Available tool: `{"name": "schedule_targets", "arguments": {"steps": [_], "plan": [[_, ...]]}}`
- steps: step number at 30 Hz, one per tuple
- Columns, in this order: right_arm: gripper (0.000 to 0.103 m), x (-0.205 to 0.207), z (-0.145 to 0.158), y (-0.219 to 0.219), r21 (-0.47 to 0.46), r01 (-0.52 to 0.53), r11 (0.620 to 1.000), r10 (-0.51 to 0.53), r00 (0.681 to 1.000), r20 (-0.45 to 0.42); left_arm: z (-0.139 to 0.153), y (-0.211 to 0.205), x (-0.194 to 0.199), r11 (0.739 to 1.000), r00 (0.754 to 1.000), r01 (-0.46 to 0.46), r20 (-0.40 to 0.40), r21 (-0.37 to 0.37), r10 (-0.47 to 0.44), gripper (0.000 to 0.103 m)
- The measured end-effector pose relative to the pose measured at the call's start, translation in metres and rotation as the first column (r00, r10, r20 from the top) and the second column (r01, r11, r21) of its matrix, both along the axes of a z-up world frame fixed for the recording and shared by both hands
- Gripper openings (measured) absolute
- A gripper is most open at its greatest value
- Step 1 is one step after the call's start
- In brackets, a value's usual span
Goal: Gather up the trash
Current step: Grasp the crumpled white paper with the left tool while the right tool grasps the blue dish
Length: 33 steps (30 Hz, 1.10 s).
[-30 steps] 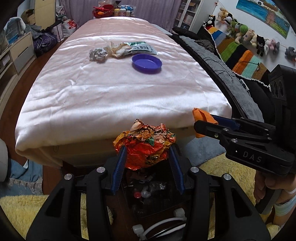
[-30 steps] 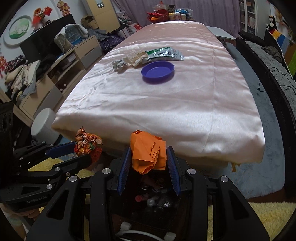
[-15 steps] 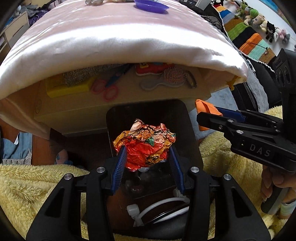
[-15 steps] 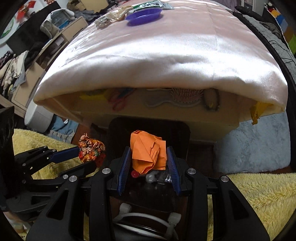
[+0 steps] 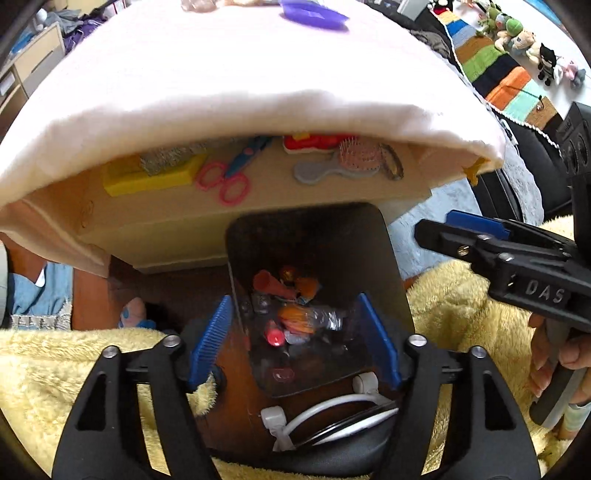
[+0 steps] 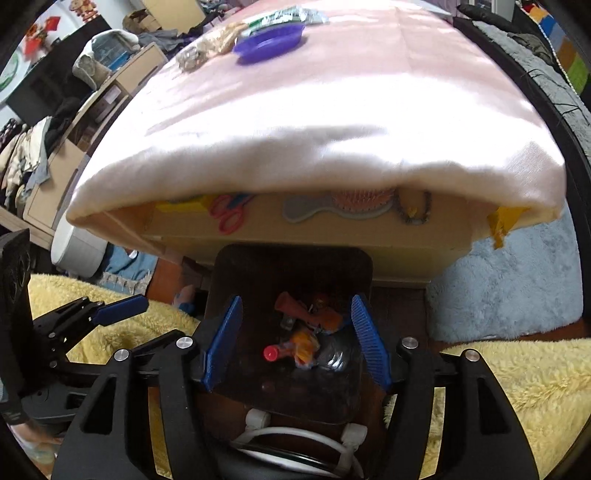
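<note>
A dark trash bin (image 5: 321,229) stands on the floor under the table's front edge, also in the right wrist view (image 6: 295,258). It holds orange and foil wrappers (image 5: 295,295), a clear bottle and a red cap (image 6: 271,353). My left gripper (image 5: 295,339) is open and empty above the bin. My right gripper (image 6: 295,343) is open and empty above the bin too; it shows at the right of the left wrist view (image 5: 465,229). More trash lies far back on the table: a crumpled foil ball (image 6: 190,59), a tan wrapper (image 6: 221,38) and a green-white packet (image 6: 284,16).
The table has a pink satin cloth (image 6: 314,92) with a purple dish (image 6: 269,42) on it. Pictures of scissors and a hairbrush (image 5: 347,162) are on the table's front board. A yellow fluffy rug (image 6: 517,380) and a blue rug (image 6: 498,284) surround the bin.
Both grippers have opened. The red-orange foil wrapper left my left gripper and the orange paper left my right gripper; both now lie in the bin.
</note>
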State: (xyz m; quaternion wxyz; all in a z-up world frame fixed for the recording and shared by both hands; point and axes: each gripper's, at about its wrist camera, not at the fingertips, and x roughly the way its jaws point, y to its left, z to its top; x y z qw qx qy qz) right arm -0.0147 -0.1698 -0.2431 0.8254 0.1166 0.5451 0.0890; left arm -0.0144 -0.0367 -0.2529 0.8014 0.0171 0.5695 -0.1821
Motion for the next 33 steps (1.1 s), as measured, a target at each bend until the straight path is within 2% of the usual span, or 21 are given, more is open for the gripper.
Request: {"name": "schedule_targets", "arguments": {"steps": [1,4,9,16,21,33], "plan": [[0.072,0.000,0.007,-0.003,0.000,0.009,1.000,-0.009,1.000,0.021,0.004,0.003,0.001,1.000,1.000,-0.006,0.011,-0.004,0.006,0.073],[0.078,0.002,0.027,-0.009,0.002,0.033,0.999,-0.033,0.996,0.082,0.018,0.011,0.006,1.000,0.999,-0.026,0.041,-0.015,0.027,0.075],[0.080,0.017,0.054,-0.019,-0.002,0.050,0.999,-0.049,0.987,0.153,0.041,0.022,0.018,0.999,0.995,-0.043,0.088,-0.023,0.045,0.076],[0.080,0.054,0.075,-0.024,-0.035,0.048,0.998,-0.040,0.978,0.204,0.070,0.036,0.049,0.996,0.983,-0.092,0.159,-0.008,0.092,0.076],[0.080,0.083,0.078,-0.015,-0.053,0.030,0.998,-0.018,0.977,0.214,0.080,0.049,0.083,0.991,0.975,-0.134,0.178,0.005,0.131,0.076],[0.081,0.152,0.050,0.019,-0.127,-0.031,0.991,0.056,0.979,0.197,0.083,0.063,0.169,0.981,0.964,-0.190,0.196,0.037,0.179,0.076]]}}
